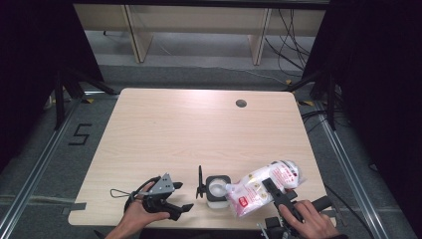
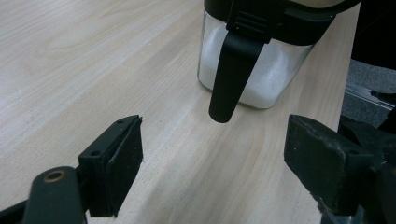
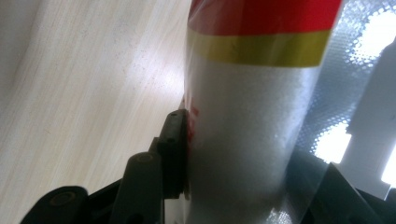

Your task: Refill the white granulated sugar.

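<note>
A clear jar (image 1: 217, 190) with white powder in it stands near the table's front edge, its black lid (image 1: 200, 183) flipped up on the left side. A white bag with red print (image 1: 263, 185) lies tilted to the left, its lower corner over the jar's mouth. My right gripper (image 1: 274, 193) is shut on the bag's middle; in the right gripper view the bag (image 3: 252, 140) is squeezed against the left pad (image 3: 177, 149). My left gripper (image 1: 181, 196) rests open left of the jar. In the left gripper view the jar (image 2: 266, 79) and its hanging lid latch (image 2: 231, 74) sit beyond the open jaws (image 2: 215, 140).
A round cable hole (image 1: 241, 103) sits at the table's far right. The light wooden tabletop (image 1: 189, 134) stretches bare behind the jar. Both hands sit at the front edge. Dark stands and cables flank the table.
</note>
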`<state>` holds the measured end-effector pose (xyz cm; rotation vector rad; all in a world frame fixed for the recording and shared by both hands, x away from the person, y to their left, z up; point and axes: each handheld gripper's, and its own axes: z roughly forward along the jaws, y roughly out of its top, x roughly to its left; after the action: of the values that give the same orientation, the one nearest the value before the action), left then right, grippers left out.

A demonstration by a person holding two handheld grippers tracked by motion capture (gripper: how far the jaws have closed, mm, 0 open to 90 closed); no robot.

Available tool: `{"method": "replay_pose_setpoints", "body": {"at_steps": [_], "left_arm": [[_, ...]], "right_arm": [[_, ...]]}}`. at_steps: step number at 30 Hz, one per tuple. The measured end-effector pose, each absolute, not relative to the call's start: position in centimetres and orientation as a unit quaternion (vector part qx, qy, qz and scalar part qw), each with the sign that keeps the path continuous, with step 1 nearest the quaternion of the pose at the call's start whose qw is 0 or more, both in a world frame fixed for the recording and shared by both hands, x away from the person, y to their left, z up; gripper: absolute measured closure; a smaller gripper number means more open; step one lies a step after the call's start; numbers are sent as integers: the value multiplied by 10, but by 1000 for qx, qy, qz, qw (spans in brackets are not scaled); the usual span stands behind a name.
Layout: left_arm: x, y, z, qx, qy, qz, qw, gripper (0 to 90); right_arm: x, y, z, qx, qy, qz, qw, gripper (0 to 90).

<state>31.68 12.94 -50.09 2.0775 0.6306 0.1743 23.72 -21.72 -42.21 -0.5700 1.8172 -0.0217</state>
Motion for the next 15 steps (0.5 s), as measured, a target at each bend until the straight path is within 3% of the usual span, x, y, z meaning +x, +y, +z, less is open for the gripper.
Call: {"method": "replay_pose_setpoints", "body": {"at_steps": [15], "left_arm": [[316, 129, -501, 845, 258, 73, 462, 192]], "right_arm": [[236, -217, -423, -241, 776, -21, 583, 608]]}}
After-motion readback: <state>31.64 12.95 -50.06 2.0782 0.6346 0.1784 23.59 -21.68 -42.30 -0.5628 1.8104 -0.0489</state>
